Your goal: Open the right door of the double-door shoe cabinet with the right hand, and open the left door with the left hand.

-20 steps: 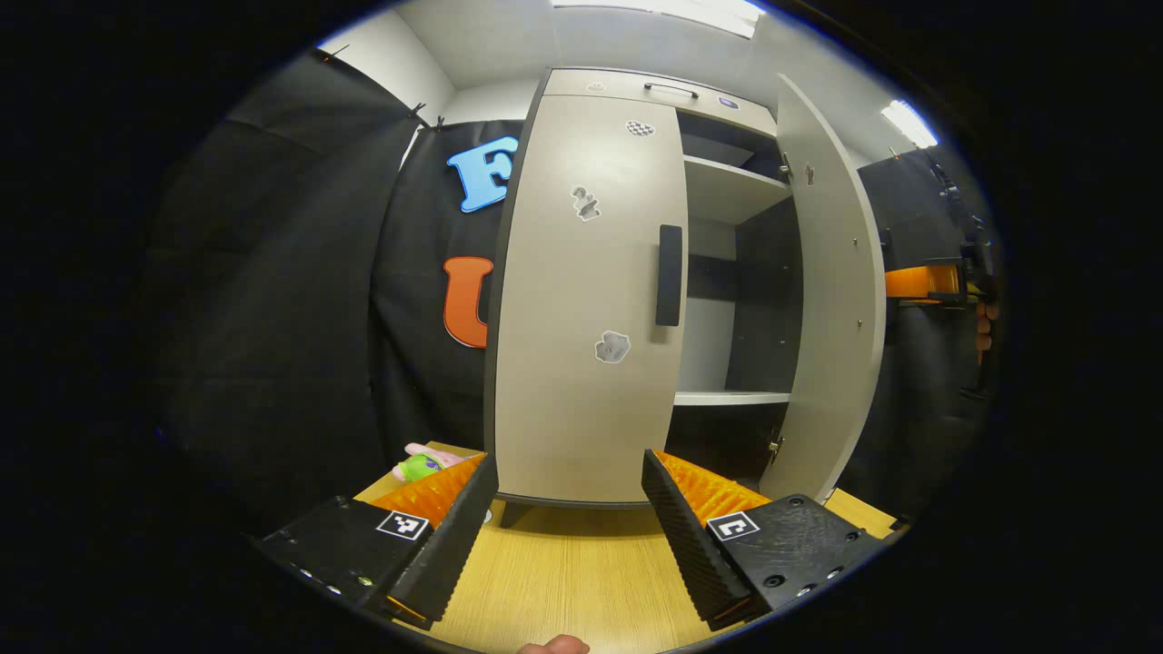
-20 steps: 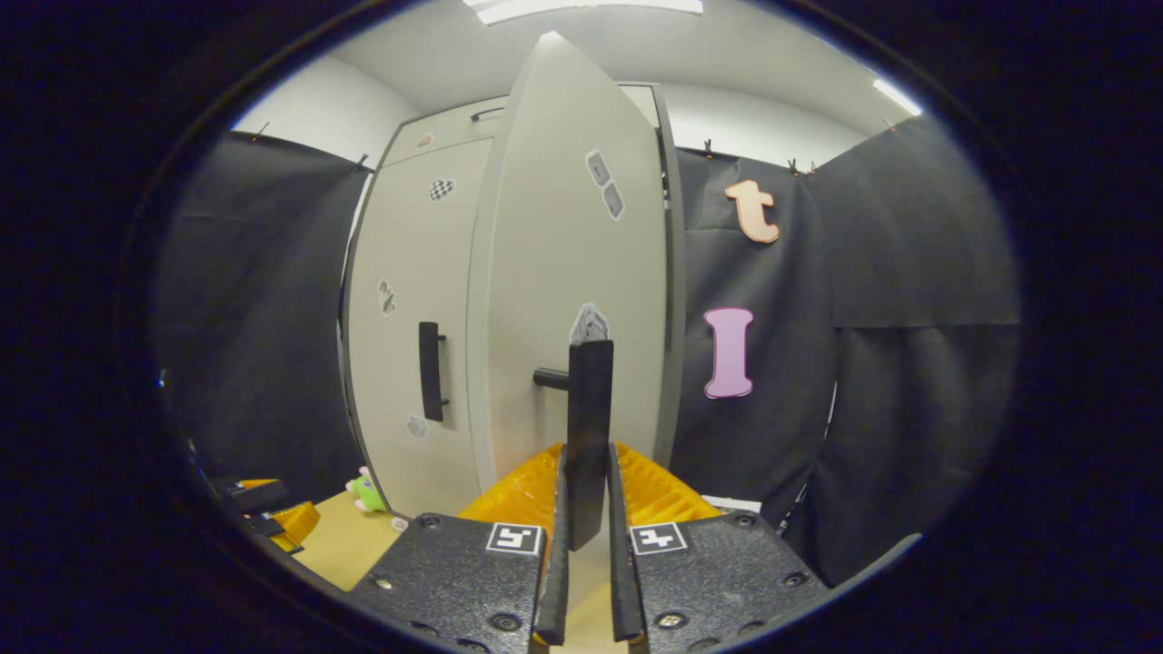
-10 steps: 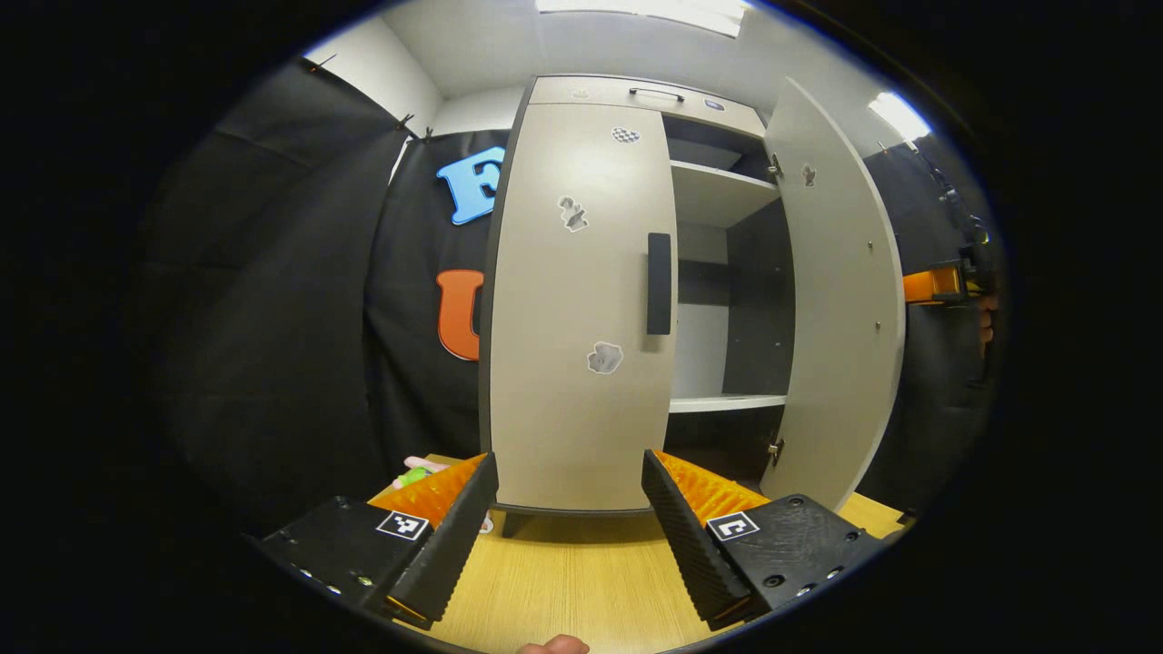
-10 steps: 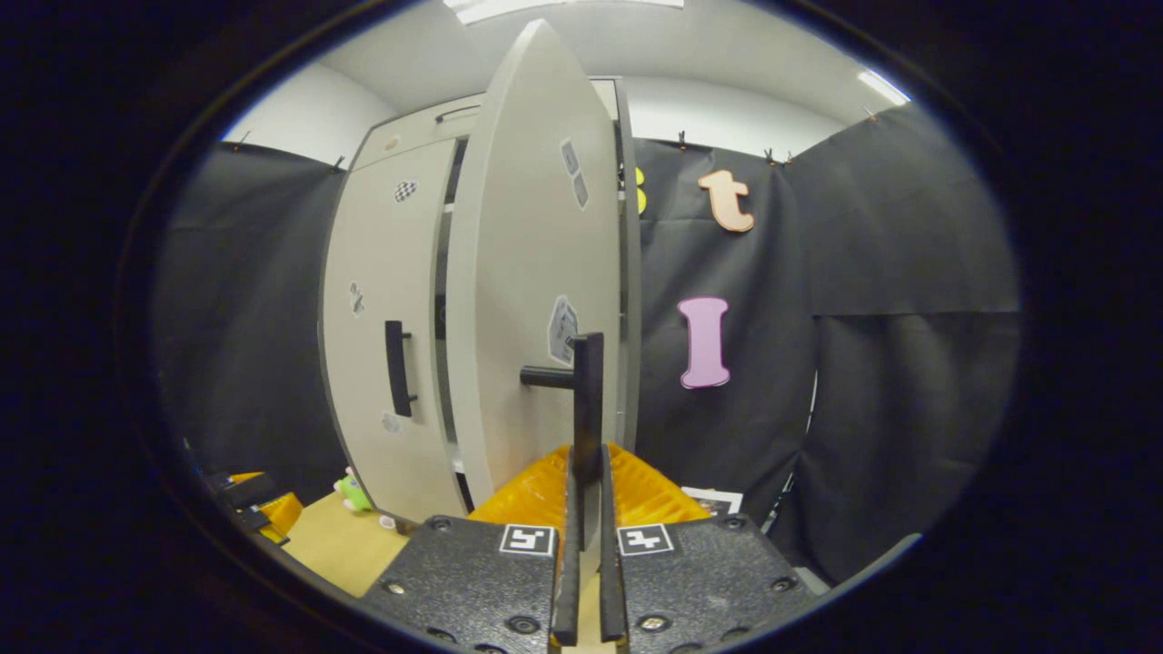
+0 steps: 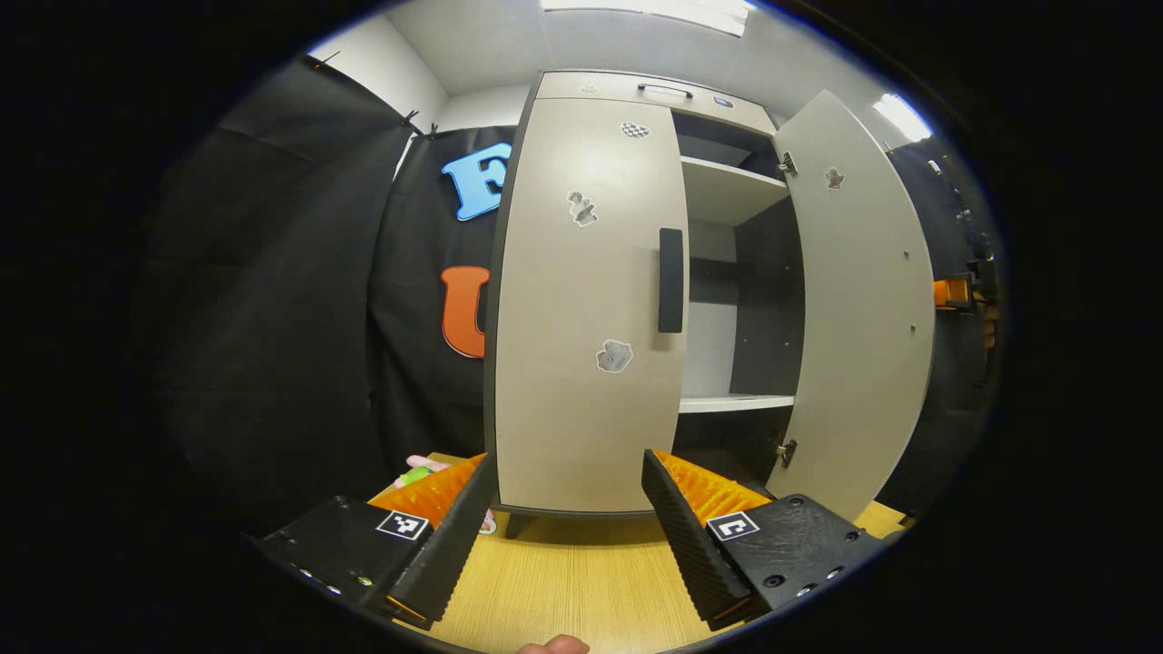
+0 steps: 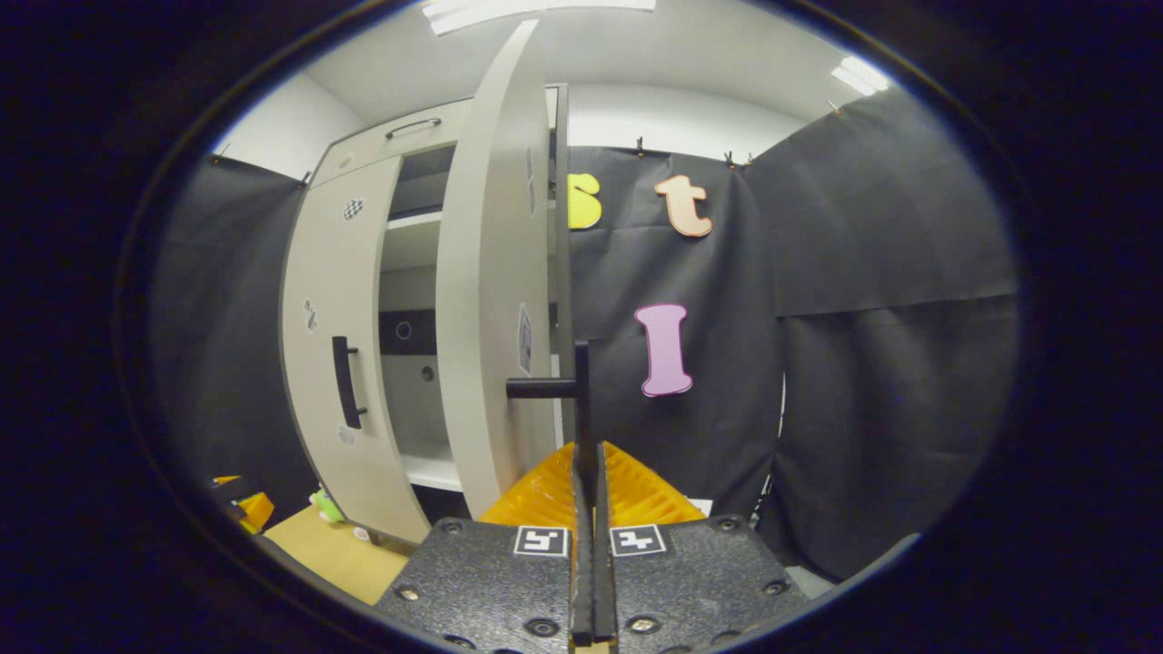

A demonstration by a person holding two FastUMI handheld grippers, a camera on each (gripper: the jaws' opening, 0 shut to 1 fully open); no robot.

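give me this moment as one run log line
right gripper: shut on right door handle | right door: open wide | left gripper: open, short of left door | left door: closed

A light wooden table (image 5: 572, 581) carries the shoe cabinet (image 5: 581, 318) and a small plush toy (image 5: 416, 472).
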